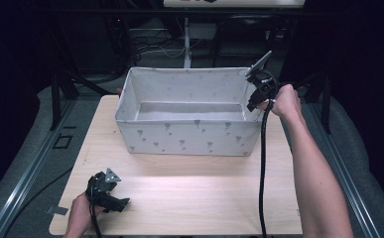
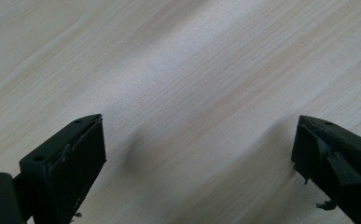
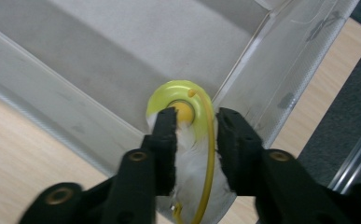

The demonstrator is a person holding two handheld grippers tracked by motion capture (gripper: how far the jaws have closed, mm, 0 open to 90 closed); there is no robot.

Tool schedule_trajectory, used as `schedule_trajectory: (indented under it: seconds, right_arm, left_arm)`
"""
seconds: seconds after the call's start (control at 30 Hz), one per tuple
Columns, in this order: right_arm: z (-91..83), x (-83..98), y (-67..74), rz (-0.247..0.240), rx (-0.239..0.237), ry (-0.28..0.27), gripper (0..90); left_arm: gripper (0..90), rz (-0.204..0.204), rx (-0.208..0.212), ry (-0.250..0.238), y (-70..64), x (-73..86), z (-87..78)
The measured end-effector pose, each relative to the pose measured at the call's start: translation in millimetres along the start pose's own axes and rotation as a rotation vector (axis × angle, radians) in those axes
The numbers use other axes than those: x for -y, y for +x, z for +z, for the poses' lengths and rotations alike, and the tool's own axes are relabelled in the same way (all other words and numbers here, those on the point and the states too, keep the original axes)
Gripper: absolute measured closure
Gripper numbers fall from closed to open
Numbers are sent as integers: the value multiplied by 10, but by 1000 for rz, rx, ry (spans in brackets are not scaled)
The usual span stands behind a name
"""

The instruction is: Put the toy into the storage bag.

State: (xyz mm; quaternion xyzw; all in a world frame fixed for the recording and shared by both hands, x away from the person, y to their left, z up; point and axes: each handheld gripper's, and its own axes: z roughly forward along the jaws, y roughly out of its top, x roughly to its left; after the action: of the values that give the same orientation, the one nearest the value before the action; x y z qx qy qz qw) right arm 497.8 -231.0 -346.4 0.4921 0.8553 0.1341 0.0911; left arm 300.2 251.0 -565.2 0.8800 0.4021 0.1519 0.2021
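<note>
1. While the left hand-held gripper (image 1: pixel 111 194) rests low at the lower left of the high view, its jaws stand spread wide over bare counter (image 1: pixel 194 193) with nothing between them.
2. The right hand-held gripper (image 1: pixel 257 95) hangs at the bin's (image 1: pixel 187 136) right rim, upper right of centre in the high view, pointing down into the near right corner.
3. In the right gripper view its jaws stand a little apart, one on each side of a toy (image 3: pixel 187 140) with a yellow-green disc, white feathers and a yellow cord; the pads look clear of it, though whether either touches it I cannot tell.
4. The toy sits low in the bin's corner, close to both fabric walls, so room there is tight.
5. The bin's middle and left lie open.
6. The pale wood counter is bare in front of the bin, with free strips at both sides.
7. Dark floor, cables and metal rails surround the counter.
</note>
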Motion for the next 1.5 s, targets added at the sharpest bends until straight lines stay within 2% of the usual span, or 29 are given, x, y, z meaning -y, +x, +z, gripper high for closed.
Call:
schedule_trajectory:
  seconds: [0.03,0.07,0.17,0.27,0.43,0.6,0.7,1.0,1.27,1.5]
  right_arm:
    - [-46,4,-9,8,-19,-5,547]
    - [-46,4,-9,8,-19,-5,547]
    - [-131,8,7,14,-29,-8,453]
    - [-246,17,50,-8,-32,-17,358]
    - [-439,45,159,-36,-24,-46,268]
    - [-587,95,260,-60,-38,-73,199]
    - [-650,135,325,-72,-47,-88,171]
    - [-826,311,584,-148,-66,-124,136]
    - [-827,444,762,-200,-78,-147,110]
    - [-707,551,963,-249,-98,-141,80]
  left_arm:
    - [30,0,1,1,1,0,0]
    - [30,-1,0,1,0,0,1]
    - [30,1,0,1,-2,-1,2]
    - [30,0,-1,1,1,0,-1]
    - [30,2,2,1,-9,-4,1]
    - [30,0,0,-2,-3,-3,-2]
    - [30,1,2,-1,-7,-4,2]
    - [30,2,0,2,-12,-6,2]
    - [30,3,-2,4,-16,-7,5]
    - [30,4,2,5,-15,-6,6]
